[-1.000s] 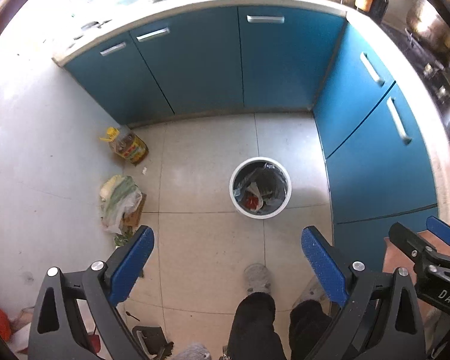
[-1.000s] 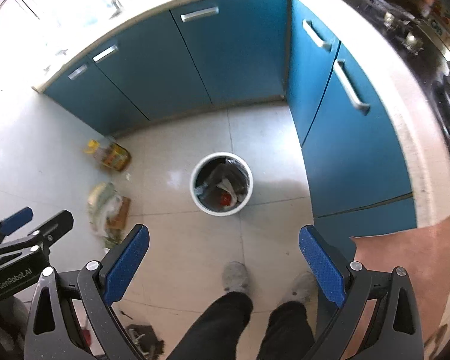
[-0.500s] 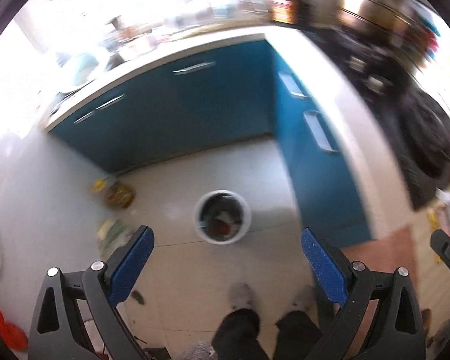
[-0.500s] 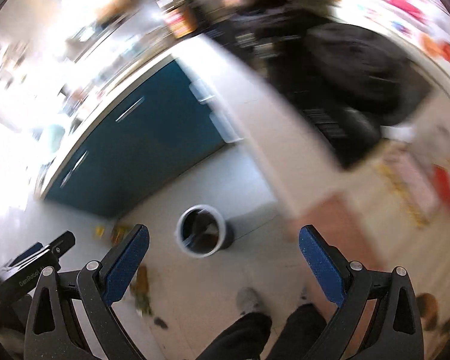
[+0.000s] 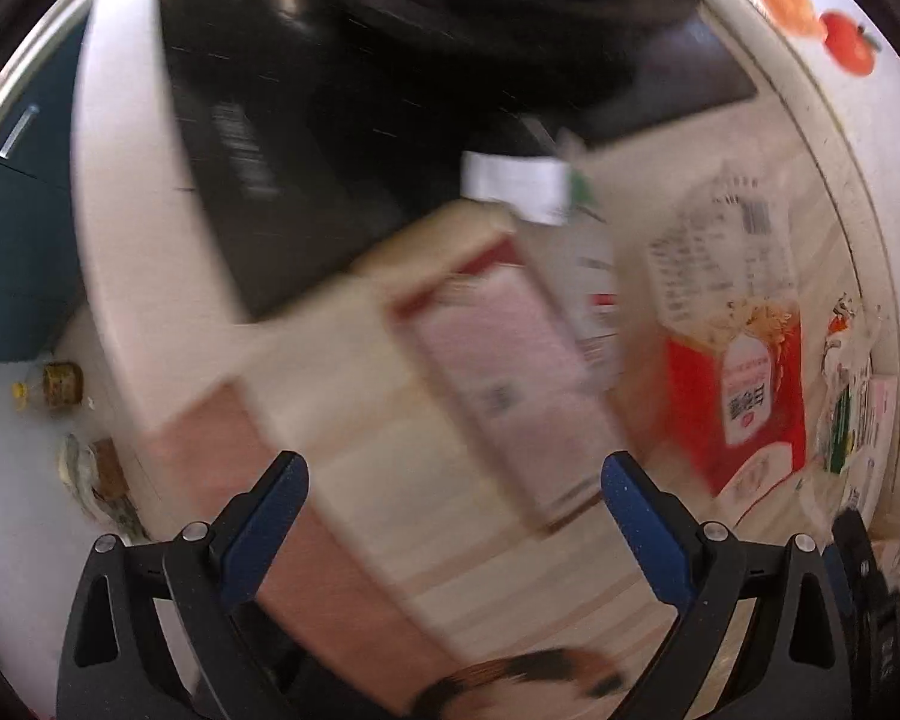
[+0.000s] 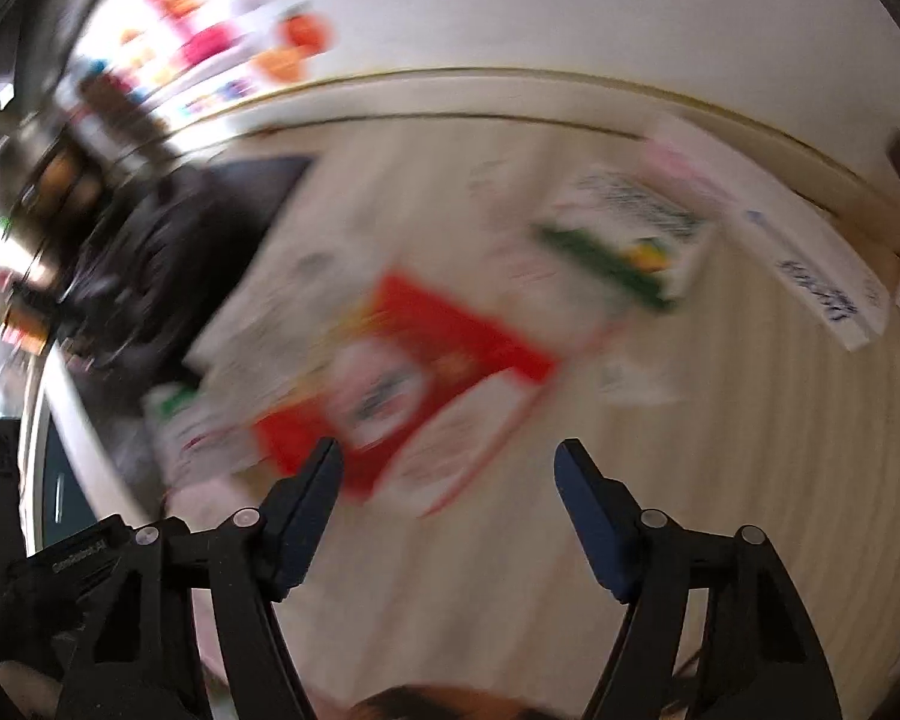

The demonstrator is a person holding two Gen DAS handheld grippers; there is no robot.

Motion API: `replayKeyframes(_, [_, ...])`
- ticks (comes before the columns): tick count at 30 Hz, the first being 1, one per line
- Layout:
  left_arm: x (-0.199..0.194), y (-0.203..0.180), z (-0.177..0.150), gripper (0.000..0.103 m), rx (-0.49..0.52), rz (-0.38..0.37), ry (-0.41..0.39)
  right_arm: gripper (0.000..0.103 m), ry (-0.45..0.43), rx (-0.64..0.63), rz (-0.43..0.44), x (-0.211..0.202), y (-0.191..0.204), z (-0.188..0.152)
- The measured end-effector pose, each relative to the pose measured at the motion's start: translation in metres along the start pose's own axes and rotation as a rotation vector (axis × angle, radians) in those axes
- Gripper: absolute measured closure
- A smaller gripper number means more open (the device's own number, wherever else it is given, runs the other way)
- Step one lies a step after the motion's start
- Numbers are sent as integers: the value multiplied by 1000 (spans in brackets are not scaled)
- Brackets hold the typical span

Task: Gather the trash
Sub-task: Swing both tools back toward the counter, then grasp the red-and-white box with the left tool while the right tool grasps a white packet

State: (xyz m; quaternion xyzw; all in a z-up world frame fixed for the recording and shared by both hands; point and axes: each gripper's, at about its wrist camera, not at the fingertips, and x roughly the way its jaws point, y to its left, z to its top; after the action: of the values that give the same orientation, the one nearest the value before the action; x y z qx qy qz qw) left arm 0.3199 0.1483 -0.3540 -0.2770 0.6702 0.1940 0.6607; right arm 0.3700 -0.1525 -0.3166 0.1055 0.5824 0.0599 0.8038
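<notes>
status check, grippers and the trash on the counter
Left gripper open, empty. Right gripper closing, nothing between the jaws. Red carton lying on the counter, untouched. Nothing in the way.

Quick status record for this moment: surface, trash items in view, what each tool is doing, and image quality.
surface: pale ribbed counter, beside a black cooktop
trash in view: red carton lying flat; pink-and-white carton lying flat; green-and-white carton nearer the wall
left tool: open, empty, above the pink-and-white carton
right tool: jaws closing, nothing between them, above the red carton
contact: none visible
image quality: heavy motion blur in both wrist views; labels unreadable
</notes>
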Motion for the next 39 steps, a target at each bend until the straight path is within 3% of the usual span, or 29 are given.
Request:
replayKeyframes(4, [26, -20, 19, 3, -49, 0, 70, 28, -31, 77, -27, 0, -47, 15])
replayKeyframes(6, [30, -24, 23, 4, -44, 33, 67, 28, -24, 111, -34, 6, -62, 20])
replayKeyframes(8, [32, -26, 21, 25, 3, 111, 44, 28, -8, 129, -34, 10, -72, 21])
replayKeyframes(9, [32, -25, 20, 29, 24, 110, 33, 28, -6, 127, -37, 12, -73, 21])
replayKeyframes(15, [21, 12, -16, 38, 155, 220, -28, 28, 17, 80, 18, 12, -54, 14])
replayKeyframes(18, [15, 47, -35, 38, 160, 260, -56, 28, 60, 23, 107, 20, -23, 11])
replayKeyframes(21, [14, 69, -40, 38, 131, 225, -64, 28, 139, -58, 224, 36, 24, 5])
replayKeyframes(22, [15, 70, -41, 34, 115, 212, -61, 28, 163, -86, 257, 42, 42, 2])
replayKeyframes(25, [13, 85, -38, 32, 72, 180, -46, 28, 178, -189, 295, 52, 95, -5])
replayKeyframes(27, [14, 87, -38, 32, 61, 164, -43, 28, 166, -284, 292, 58, 136, -10])
replayKeyframes(29, [15, 90, -43, 43, 63, 132, -56, 28, 164, -360, 272, 66, 169, -14])
replayKeyframes(34, [14, 84, -57, 43, 107, 196, -103, 28, 143, -553, 114, 94, 229, -33])
replayKeyframes(35, [14, 87, -57, 44, 109, 197, -107, 34, 144, -580, 83, 101, 235, -35])
replayKeyframes(36, [10, 91, -59, 44, 107, 193, -111, 60, 136, -597, 59, 106, 240, -38])
replayKeyframes(37, [7, 96, -60, 44, 104, 190, -115, 74, 130, -605, 45, 109, 242, -39])
replayKeyframes(39, [2, 111, -64, 44, 100, 184, -129, 79, 115, -605, 35, 111, 243, -42])
